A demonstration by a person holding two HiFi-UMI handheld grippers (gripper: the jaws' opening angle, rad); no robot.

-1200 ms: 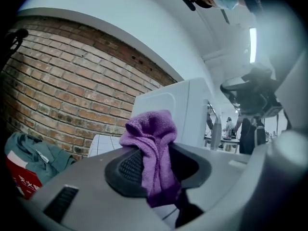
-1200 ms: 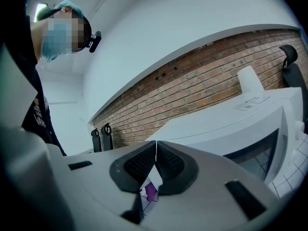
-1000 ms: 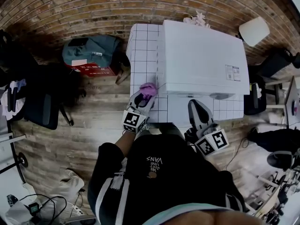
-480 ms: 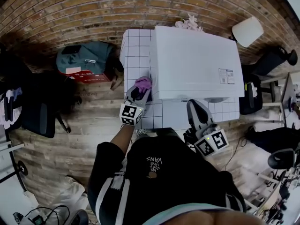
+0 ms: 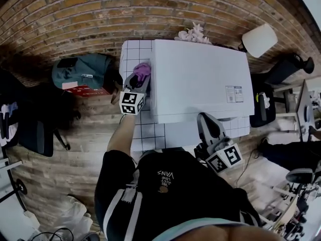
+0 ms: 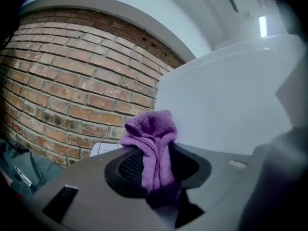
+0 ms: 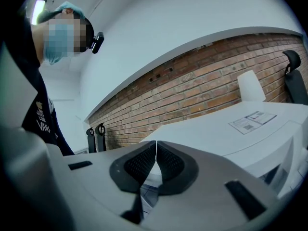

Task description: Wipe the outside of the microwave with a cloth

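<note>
- The person's left arm reaches forward along the left side of the microwave (image 5: 200,79), forearm bare below a black sleeve.
- The left claw (image 5: 140,77) points away from the person, its marker cube toward the body, and pinches a purple cloth (image 5: 142,69) between its jaws.
- In the left gripper view the cloth (image 6: 151,136) bunches up out of the left claw (image 6: 154,165) and lies against the microwave's white side wall (image 6: 226,105), toward the rear.
- The right claw (image 5: 206,119) sits low, close to the body, just in front of the microwave's front edge. Its jaws are pressed together with nothing between them (image 7: 155,154).
- The microwave stands on a white tiled tabletop (image 5: 131,54), which backs onto a brick wall (image 5: 100,9).
- A wooden floor (image 5: 75,134) lies to the left, with a teal bag (image 5: 83,67) beside the tabletop.
- A white lamp shade (image 5: 259,40) stands off the microwave's far right corner.
</note>
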